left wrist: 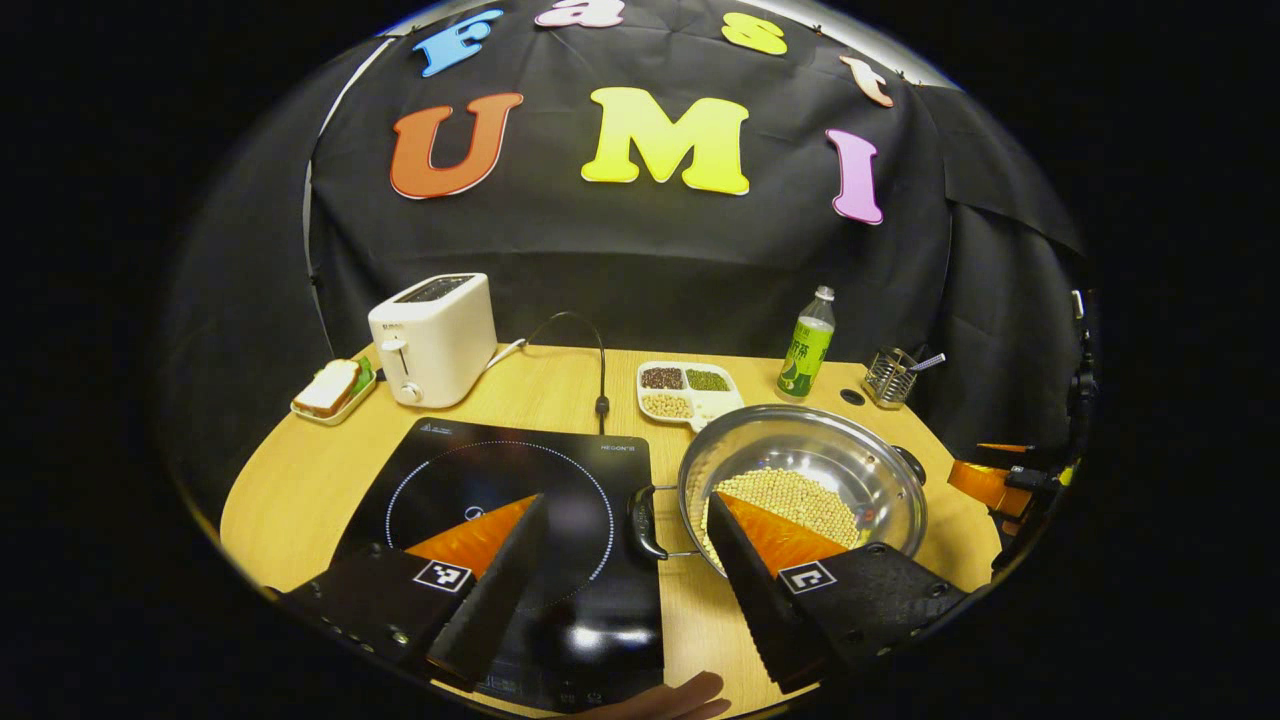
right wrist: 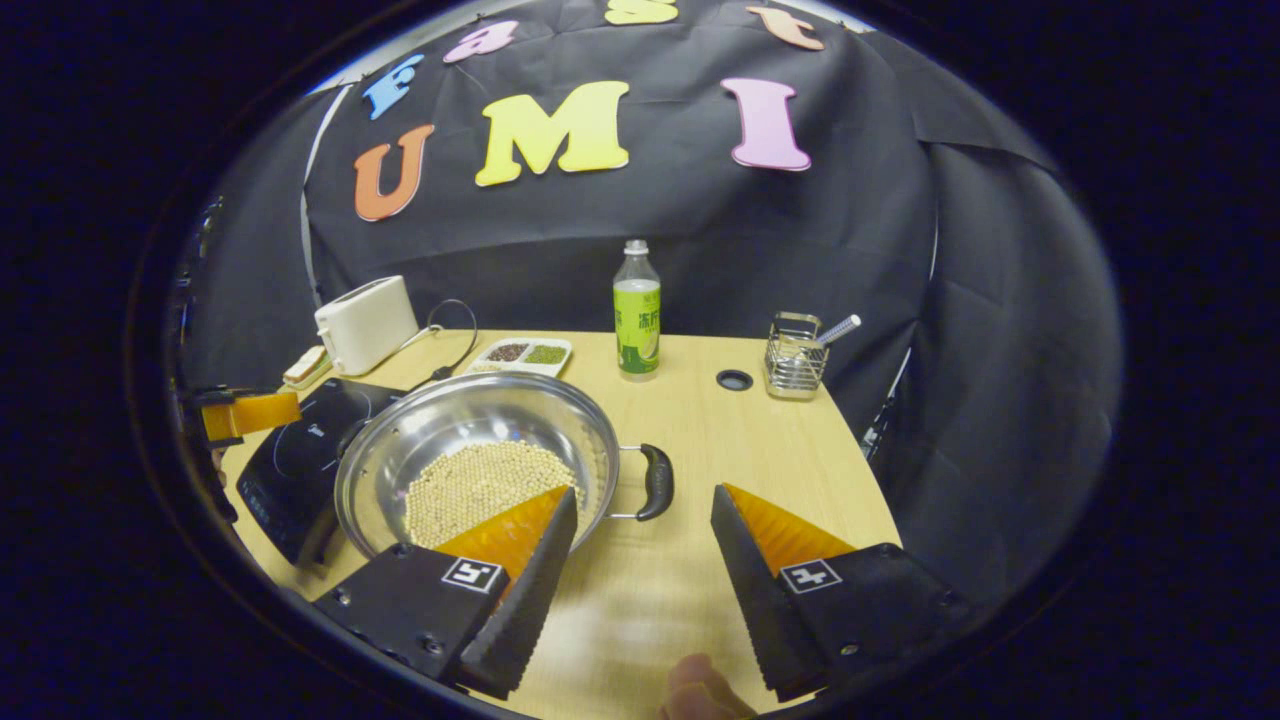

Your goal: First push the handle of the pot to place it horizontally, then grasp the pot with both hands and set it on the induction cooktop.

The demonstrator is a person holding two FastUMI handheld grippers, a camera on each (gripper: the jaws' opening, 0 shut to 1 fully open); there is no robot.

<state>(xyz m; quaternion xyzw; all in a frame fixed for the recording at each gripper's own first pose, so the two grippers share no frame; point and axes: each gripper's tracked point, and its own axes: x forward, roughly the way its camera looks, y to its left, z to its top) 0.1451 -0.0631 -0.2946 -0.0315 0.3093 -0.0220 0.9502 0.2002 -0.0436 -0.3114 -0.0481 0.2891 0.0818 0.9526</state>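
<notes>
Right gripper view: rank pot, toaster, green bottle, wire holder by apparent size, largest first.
1. pot, by far the largest, though it is also nearest the camera.
2. toaster.
3. bottle, taller than the toaster but slimmer; close call.
4. wire holder, smallest.
The last three stand farther back, so true sizes may differ.

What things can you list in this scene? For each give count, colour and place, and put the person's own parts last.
pot: one, steel, two black handles, beans inside, right of cooktop
cooktop: one, black, table front left
toaster: one, white, back left
sandwich plate: one, beside toaster
bean tray: one, white, behind pot
bottle: one, green label, back centre
wire rack: one, metal, back right
table: one, light wood
left hand-held gripper: open, above cooktop and pot's left handle
right hand-held gripper: open, near pot's right handle
fingertips: bottom edge
</notes>
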